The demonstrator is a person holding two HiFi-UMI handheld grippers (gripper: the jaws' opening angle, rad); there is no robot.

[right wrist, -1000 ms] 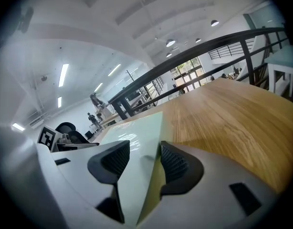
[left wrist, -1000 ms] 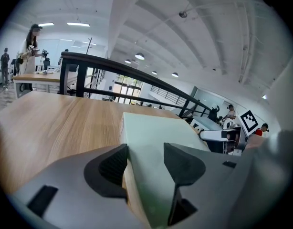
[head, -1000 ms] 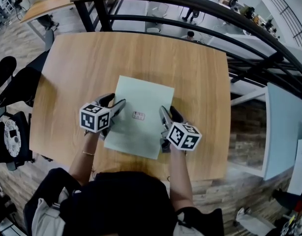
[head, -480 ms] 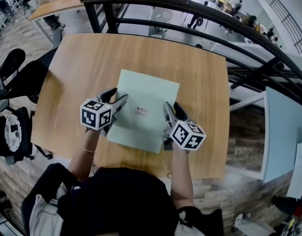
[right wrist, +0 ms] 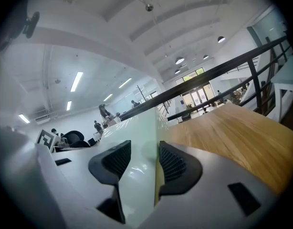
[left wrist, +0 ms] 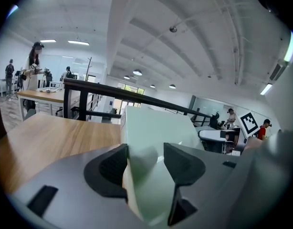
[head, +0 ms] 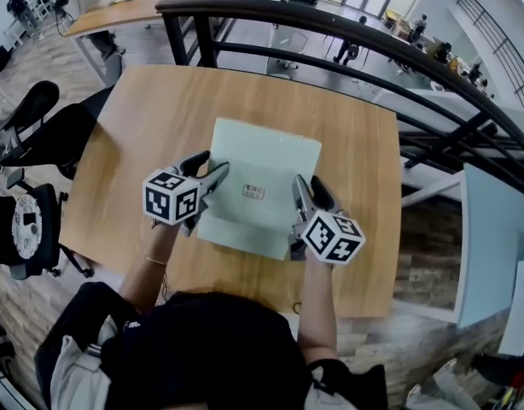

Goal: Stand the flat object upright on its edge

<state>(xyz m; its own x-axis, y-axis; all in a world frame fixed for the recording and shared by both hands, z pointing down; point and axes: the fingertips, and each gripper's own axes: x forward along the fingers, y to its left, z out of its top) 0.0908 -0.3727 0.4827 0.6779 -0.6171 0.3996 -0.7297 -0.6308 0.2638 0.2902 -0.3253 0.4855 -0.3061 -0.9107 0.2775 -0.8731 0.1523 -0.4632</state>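
Flat board (head: 264,162): pale green, above the middle of the wooden table (head: 151,109), tilted with its far edge raised.
Label (head: 253,193): small white sticker on the board's face, print too small to read.
Left hand-held gripper (head: 206,171): clenched on the board's left edge.
Right hand-held gripper (head: 309,193): jaws closing, pads against the board's right edge.

The print on the small label (head: 253,193) on the pale green flat board (head: 264,156) is too small to read. The left gripper (head: 207,167) and the right gripper (head: 310,188), its jaws closing with the board between them, cover the board's side edges. The person's dark-clad shoulders (head: 202,340) hide the middle of the near edge of the wooden tabletop (head: 151,118). In the left gripper view the board's lower part runs off the bottom.
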